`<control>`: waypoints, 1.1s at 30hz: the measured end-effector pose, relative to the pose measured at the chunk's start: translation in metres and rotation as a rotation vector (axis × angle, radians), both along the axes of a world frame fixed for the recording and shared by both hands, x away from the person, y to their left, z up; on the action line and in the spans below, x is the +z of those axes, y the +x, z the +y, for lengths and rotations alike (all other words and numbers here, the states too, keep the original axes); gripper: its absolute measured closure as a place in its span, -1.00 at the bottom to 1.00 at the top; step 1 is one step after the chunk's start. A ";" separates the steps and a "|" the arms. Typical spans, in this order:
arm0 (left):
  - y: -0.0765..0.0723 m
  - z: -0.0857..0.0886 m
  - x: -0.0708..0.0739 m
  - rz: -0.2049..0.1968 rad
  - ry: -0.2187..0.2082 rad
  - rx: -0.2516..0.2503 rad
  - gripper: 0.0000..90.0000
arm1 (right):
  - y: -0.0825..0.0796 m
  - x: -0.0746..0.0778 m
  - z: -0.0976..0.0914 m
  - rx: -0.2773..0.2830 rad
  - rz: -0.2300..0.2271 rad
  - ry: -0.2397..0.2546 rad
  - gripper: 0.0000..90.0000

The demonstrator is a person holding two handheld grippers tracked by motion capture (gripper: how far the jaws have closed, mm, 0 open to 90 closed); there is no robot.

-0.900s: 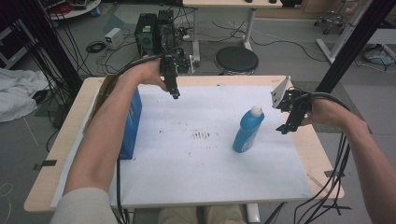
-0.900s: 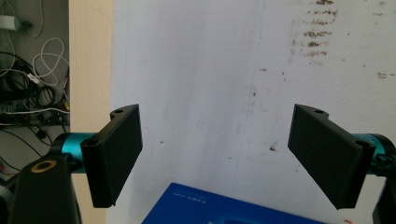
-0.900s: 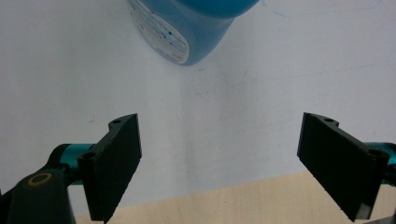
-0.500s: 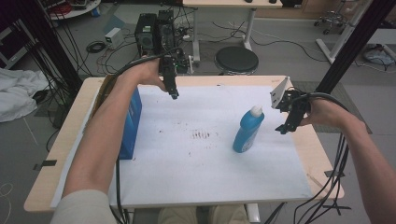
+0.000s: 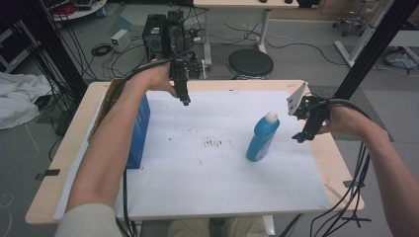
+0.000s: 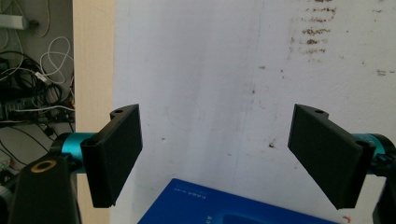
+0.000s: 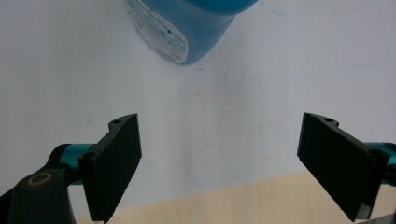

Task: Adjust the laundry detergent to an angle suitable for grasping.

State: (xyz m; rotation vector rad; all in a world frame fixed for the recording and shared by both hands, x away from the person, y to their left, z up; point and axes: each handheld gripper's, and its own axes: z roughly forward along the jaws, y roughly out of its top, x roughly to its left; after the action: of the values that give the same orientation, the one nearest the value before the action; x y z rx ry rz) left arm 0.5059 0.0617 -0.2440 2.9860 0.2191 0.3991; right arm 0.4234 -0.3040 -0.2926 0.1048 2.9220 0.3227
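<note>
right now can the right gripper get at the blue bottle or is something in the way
Probably yes. The right gripper hangs open just beside the upright blue bottle, with bare white sheet between them. In the right gripper view the bottle lies ahead of the spread jaws, nothing blocking.

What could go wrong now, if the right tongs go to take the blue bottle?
1. The tall blue plastic bottle with a white cap stands upright on the white paper sheet; a sideways push from the open right tongs could likely tip it.
2. The flat blue box lies under the left forearm, so pulling back the open left tongs might drag it.
</note>
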 end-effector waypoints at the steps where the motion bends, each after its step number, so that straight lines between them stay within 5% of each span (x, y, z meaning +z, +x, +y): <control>1: -0.001 0.000 0.000 -0.001 -0.003 0.001 -0.60 | -0.001 0.001 0.000 -0.002 0.001 0.001 -0.71; 17: -0.039 0.001 -0.013 0.038 -0.086 0.039 -0.60 | -0.004 0.003 0.000 -0.003 -0.011 0.004 -0.71; 33: -0.079 -0.035 -0.024 0.063 -0.176 0.052 -0.60 | -0.003 0.001 0.002 -0.005 -0.003 -0.006 -0.71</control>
State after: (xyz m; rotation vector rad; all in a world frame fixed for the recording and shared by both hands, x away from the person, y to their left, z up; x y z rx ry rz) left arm 0.4269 0.0263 -0.2681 2.8268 0.3207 0.2760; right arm 0.4204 -0.3018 -0.2914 0.1110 2.9192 0.3131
